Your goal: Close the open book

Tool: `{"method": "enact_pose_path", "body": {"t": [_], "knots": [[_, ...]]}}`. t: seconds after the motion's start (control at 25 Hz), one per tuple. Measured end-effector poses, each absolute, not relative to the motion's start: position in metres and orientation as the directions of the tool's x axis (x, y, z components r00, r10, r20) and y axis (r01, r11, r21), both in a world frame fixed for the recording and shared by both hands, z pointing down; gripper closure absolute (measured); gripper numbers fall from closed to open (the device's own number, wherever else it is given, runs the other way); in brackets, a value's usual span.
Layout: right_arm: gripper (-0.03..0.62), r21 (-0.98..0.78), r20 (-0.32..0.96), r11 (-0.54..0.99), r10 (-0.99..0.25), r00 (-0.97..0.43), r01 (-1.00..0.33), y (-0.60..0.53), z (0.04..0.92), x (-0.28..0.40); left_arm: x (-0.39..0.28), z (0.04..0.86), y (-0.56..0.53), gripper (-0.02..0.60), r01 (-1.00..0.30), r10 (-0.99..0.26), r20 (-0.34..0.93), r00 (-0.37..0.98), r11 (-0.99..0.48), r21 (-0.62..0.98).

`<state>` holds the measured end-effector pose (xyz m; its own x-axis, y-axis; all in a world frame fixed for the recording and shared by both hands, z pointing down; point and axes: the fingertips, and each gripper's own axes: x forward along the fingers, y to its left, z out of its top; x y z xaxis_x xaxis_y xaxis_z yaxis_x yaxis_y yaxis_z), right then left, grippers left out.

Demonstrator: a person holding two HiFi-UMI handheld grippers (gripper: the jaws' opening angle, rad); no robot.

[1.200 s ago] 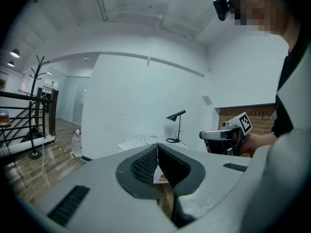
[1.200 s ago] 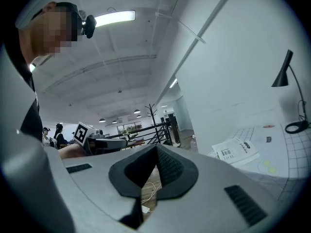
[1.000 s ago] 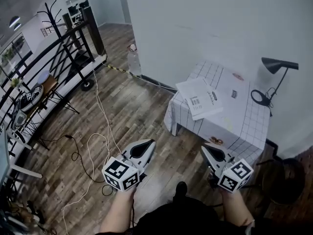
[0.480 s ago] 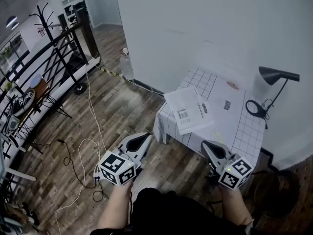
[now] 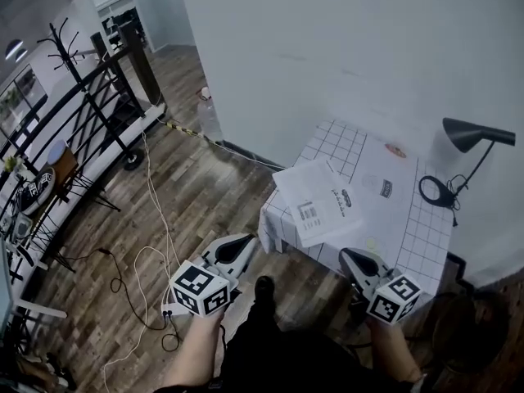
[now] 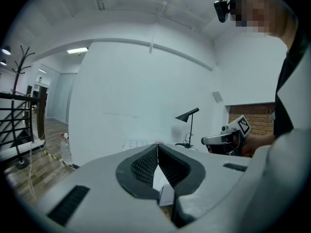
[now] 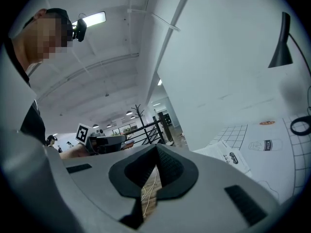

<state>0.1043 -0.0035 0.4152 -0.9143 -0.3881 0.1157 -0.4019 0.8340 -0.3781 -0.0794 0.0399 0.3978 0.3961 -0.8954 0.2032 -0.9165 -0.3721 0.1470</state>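
Head view | open book (image 5: 318, 202) lies flat on the surface (image 5: 429, 237), near-left corner | left gripper (image 5: 249, 241), right gripper (image 5: 346, 255): jaws together, empty, short of it | pages likely light, floppy; take outer cover edge

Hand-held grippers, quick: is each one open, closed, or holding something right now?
Left hand-held gripper: closed, holding nothing.
Right hand-held gripper: closed, holding nothing.
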Motion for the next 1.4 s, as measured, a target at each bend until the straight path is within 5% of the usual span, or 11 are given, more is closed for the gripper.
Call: {"method": "enact_pose_path", "body": {"t": [0.76,1.28,1.4], "knots": [[0.591,-0.373,0.193,0.741,-0.526,-0.828,-0.558,-0.162,0.417,-0.026,-0.184,0.420,-0.157,0.571,-0.785,-0.756,0.213,0.619,-0.602,0.144],[0.591,-0.441,0.244,0.651,-0.575,-0.781,-0.617,-0.202,0.452,0.028,-0.124,0.479,-0.195,0.569,-0.723,-0.657,0.368,0.658,-0.688,0.063],[0.591,-0.474,0.268,0.617,-0.578,-0.770,-0.628,-0.209,0.473,0.045,-0.102,0.506,-0.200,0.529,-0.677,-0.593,0.431,0.680,-0.734,0.059]]}}
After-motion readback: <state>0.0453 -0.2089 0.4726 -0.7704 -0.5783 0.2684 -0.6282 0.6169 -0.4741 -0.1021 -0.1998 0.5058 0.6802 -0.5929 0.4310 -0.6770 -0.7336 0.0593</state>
